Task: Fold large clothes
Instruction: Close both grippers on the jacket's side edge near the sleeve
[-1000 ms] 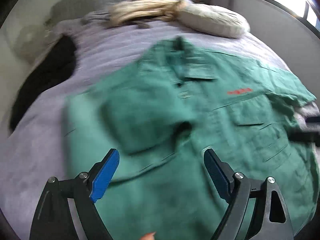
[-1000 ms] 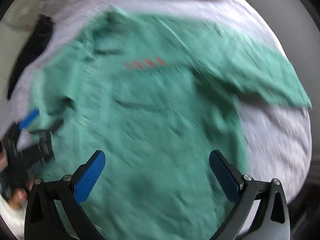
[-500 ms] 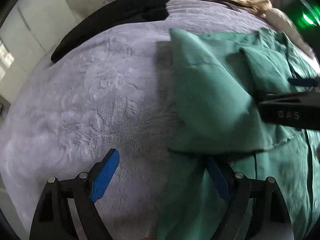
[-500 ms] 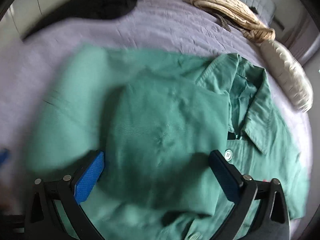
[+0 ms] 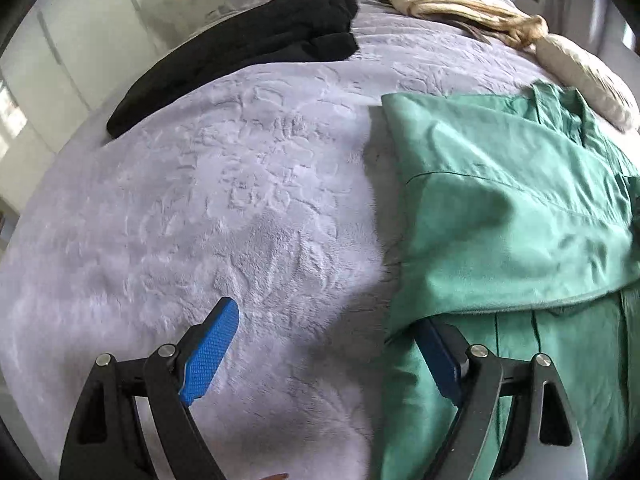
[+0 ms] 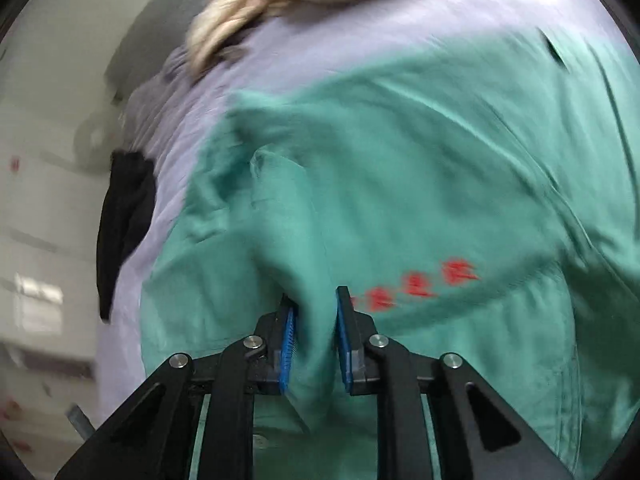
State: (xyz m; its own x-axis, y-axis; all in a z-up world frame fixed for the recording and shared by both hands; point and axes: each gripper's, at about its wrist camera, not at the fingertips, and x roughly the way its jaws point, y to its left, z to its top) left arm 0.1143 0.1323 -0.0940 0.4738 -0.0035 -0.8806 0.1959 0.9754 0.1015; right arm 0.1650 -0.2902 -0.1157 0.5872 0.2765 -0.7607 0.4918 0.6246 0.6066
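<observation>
Folding is partway through: the green shirt lies spread on the lavender bedspread, and one flap of it is already doubled over its front. The right gripper is closing its jaws on a raised ridge of that green cloth, which stands bunched between the two blue pads, with the red lettering just to the right of the jaws; whether the pads press firmly yet is hard to tell, as the view is smeared by motion. The left gripper has its jaws wide and holds nothing: its left pad hangs over bare bedspread, while its right pad is tucked under the near edge of the folded flap. Beyond the jaws lie a black garment and a cream bundle, well apart from the work. Next, I judge, the right pinch must seat fully before any lift, and the left jaws should close on the shirt's edge beside them so both hands can carry the next fold evenly.
</observation>
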